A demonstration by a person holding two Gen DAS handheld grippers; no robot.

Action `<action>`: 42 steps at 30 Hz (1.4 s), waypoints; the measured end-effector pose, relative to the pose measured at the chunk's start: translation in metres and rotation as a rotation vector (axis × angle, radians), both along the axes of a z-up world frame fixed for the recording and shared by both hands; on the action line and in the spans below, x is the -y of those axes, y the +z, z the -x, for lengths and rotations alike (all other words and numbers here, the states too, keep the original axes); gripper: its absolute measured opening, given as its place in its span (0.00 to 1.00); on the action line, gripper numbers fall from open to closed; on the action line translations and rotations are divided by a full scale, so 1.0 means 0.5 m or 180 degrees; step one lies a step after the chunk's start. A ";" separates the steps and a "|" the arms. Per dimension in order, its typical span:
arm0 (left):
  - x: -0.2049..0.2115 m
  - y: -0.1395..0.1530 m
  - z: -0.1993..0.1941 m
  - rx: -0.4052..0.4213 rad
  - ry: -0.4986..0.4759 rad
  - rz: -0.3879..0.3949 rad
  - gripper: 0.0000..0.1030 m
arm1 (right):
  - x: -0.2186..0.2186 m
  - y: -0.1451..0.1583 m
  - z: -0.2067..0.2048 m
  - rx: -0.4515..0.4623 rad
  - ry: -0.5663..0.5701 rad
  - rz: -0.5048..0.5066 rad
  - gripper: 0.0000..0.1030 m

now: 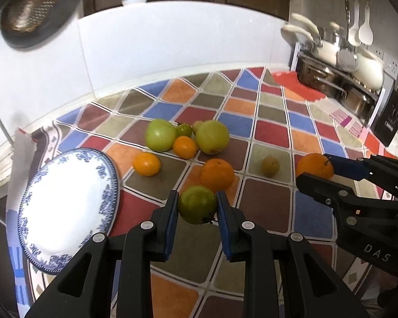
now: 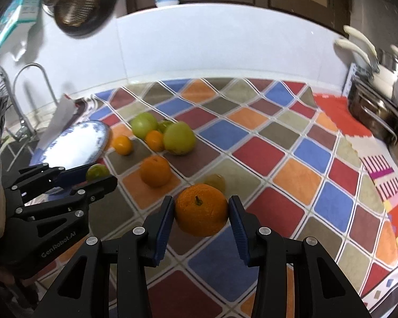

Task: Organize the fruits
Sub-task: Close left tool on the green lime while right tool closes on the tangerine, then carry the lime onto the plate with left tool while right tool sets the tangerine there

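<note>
My left gripper (image 1: 197, 206) is shut on a green tomato (image 1: 197, 204), held above the cloth; it also shows in the right wrist view (image 2: 97, 171). My right gripper (image 2: 201, 212) is shut on an orange (image 2: 201, 209), also seen in the left wrist view (image 1: 314, 165). A blue-and-white plate (image 1: 63, 206) lies empty at the left. On the cloth lie an orange (image 1: 217, 175), two small oranges (image 1: 146, 163) (image 1: 184, 147), two big green fruits (image 1: 160, 135) (image 1: 212, 137), a small green tomato (image 1: 183, 129) and a small yellowish fruit (image 1: 270, 166).
A chequered cloth (image 1: 273, 132) covers the counter. Pots and pans (image 1: 339, 79) stand at the back right with hanging utensils (image 1: 358, 29). A white tiled wall (image 1: 172, 45) runs behind. A tap (image 2: 26, 100) and sink are at the left.
</note>
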State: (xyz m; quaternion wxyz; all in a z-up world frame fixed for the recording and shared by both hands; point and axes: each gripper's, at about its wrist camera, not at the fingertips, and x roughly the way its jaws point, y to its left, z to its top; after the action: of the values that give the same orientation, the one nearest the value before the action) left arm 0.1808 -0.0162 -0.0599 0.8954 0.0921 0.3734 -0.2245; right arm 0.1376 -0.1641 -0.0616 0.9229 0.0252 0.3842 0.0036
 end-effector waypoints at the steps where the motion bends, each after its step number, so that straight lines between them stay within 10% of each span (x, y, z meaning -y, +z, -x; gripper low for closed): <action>1: -0.003 0.005 0.002 0.0014 0.0015 0.0013 0.28 | -0.006 0.007 0.002 0.0029 0.0038 -0.0005 0.42; 23: -0.213 0.093 0.025 0.0442 0.0634 0.0061 0.28 | -0.205 0.090 -0.037 0.0520 0.0765 -0.0154 0.42; 42: -0.363 0.056 -0.077 0.0422 0.0819 -0.0013 0.28 | -0.375 0.089 -0.163 0.0556 0.0920 -0.0123 0.42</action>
State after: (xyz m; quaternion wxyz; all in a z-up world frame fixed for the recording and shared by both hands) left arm 0.2193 0.1654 -0.0318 0.9393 0.0599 0.3226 -0.1004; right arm 0.2192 0.0233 -0.0174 0.9420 -0.0130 0.3020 0.1459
